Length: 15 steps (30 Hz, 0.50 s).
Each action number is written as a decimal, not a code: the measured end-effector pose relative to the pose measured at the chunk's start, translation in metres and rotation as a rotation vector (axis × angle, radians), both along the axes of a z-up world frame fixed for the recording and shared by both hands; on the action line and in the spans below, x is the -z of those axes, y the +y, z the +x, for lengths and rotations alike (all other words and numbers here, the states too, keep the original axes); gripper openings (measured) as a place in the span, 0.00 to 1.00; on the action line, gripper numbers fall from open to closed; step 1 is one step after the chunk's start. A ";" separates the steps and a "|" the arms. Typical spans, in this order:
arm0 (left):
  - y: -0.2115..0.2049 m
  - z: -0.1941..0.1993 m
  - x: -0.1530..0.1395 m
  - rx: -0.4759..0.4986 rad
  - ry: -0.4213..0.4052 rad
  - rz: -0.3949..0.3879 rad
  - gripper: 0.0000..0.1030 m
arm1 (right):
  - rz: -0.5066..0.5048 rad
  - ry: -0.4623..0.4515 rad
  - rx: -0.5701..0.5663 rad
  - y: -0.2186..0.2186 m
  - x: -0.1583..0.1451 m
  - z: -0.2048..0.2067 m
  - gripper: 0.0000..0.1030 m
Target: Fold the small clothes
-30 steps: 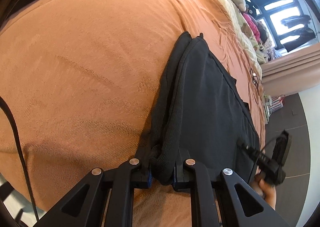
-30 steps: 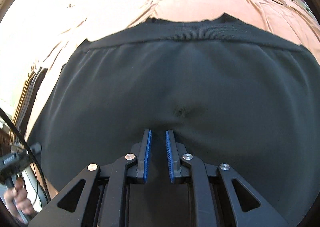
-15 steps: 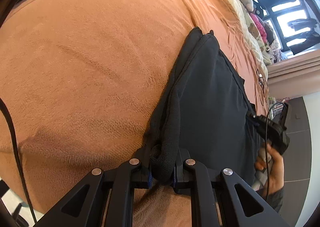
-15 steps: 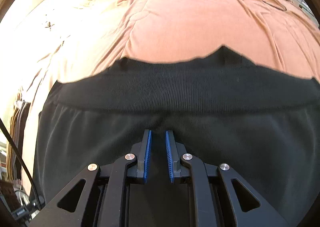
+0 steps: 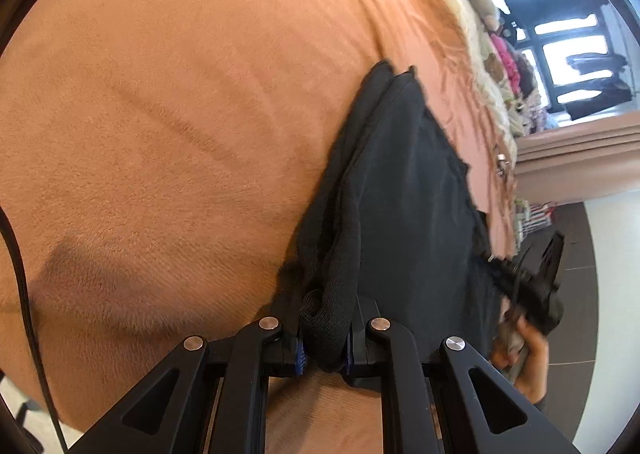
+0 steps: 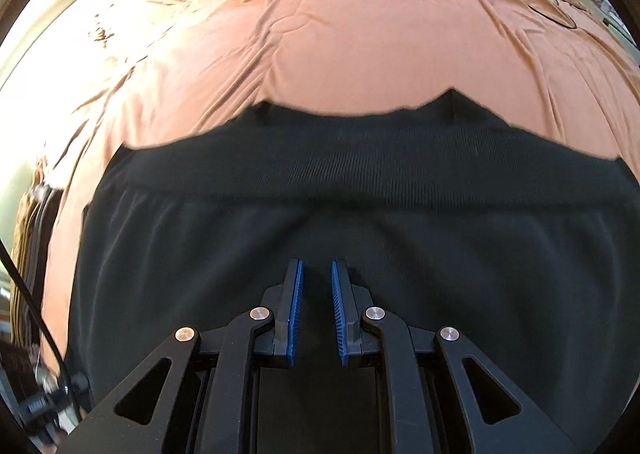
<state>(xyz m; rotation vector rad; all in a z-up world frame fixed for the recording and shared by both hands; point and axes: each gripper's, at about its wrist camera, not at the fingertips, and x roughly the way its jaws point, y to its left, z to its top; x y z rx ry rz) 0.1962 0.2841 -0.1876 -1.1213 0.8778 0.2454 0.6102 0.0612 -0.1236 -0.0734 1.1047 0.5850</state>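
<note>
While left tongs [image 5: 323, 350] stay clamped, black garment [image 6: 360, 238] slid nearer.

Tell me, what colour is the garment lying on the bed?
Plain black garment, with a ribbed band; the right wrist view shows it best.

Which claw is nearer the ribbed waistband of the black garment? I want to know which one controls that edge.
Left. The left claw is clamped on the bunched waistband. The right claw sits over the plain fabric, short of the waistband.
</note>
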 end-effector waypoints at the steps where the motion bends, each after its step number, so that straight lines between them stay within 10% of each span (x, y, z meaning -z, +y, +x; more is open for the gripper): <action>1: -0.001 0.000 -0.005 0.005 -0.017 0.001 0.13 | 0.005 0.004 -0.007 -0.002 0.000 -0.008 0.12; 15: -0.038 0.034 -0.105 0.142 -0.227 0.048 0.13 | 0.069 0.098 -0.015 -0.038 0.027 -0.129 0.12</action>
